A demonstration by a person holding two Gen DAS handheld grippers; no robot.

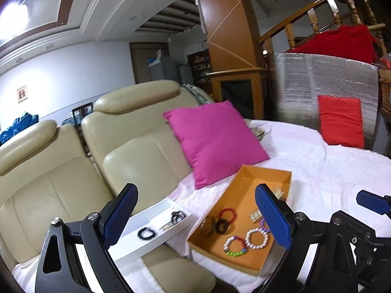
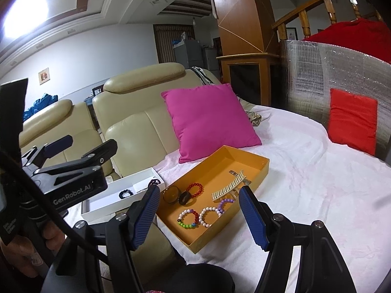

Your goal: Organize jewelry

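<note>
Room: a cream sofa [image 2: 136, 131] with a white cloth [image 2: 305, 171] and a pink pillow [image 2: 210, 119].
White tray [image 2: 117, 195]: left, holds dark bracelets [image 2: 125, 193].
Orange box [image 2: 244, 163]: beside the tray, holds bead bracelets [image 2: 188, 218] and a hair clip [image 2: 229, 190].
Left tool [image 1: 195, 216]: wide apart, holding nothing, above both.
Right tool [image 2: 199, 216]: wide apart, holding nothing, over the box.

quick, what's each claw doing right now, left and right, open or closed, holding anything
Left claw: open, holding nothing, above the white tray and orange box.
Right claw: open, holding nothing, above the orange box.
</note>
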